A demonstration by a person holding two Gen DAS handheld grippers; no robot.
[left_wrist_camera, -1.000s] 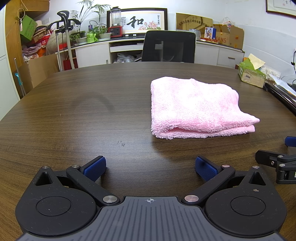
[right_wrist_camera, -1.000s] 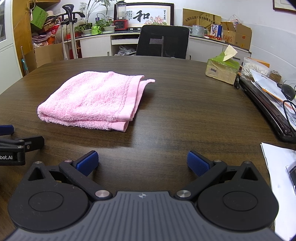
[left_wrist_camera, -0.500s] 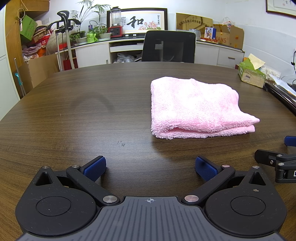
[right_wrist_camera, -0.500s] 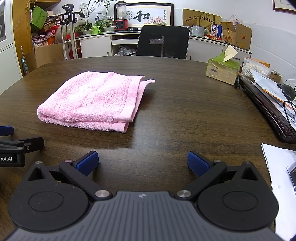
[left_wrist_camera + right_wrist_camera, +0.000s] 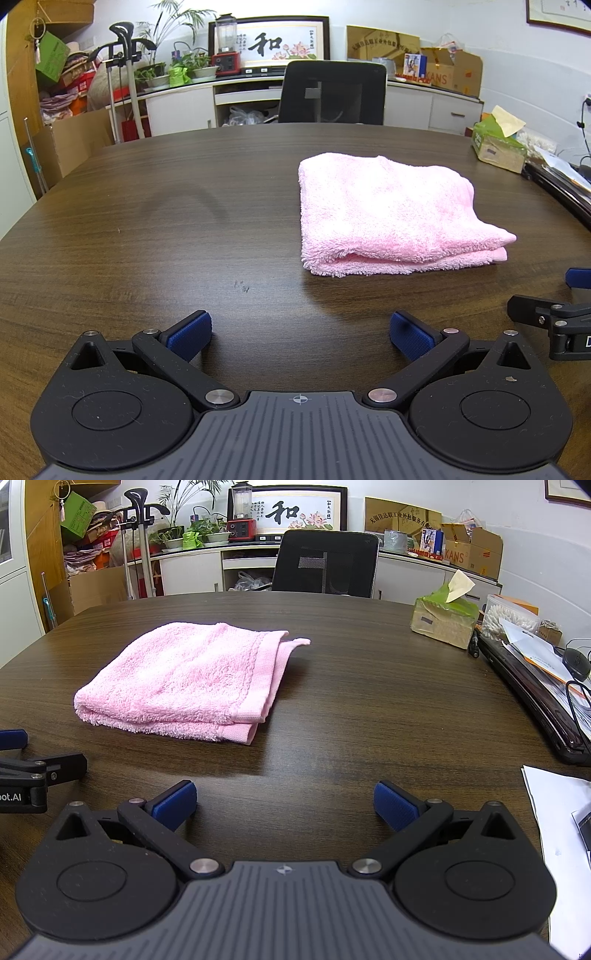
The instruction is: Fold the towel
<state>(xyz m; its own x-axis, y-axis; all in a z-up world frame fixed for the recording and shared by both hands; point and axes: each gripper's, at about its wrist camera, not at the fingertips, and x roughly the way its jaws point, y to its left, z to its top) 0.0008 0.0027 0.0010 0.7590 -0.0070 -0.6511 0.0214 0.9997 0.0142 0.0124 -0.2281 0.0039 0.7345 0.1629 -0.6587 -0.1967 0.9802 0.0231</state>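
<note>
Right wrist view: both my tools, left tool (image 5: pixel 300 334) and right tool (image 5: pixel 285 802), are spread, empty. Towel (image 5: pixel 184 681) sits ahead on the counter (image 5: pixel 351 686), already doubled; I'd guess pinching one layer drags it crooked.

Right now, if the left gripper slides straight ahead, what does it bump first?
Probably nothing soon. The left gripper points over bare table; the pink towel lies right of its line, though the left edge may graze it. Depth is unclear.
</note>
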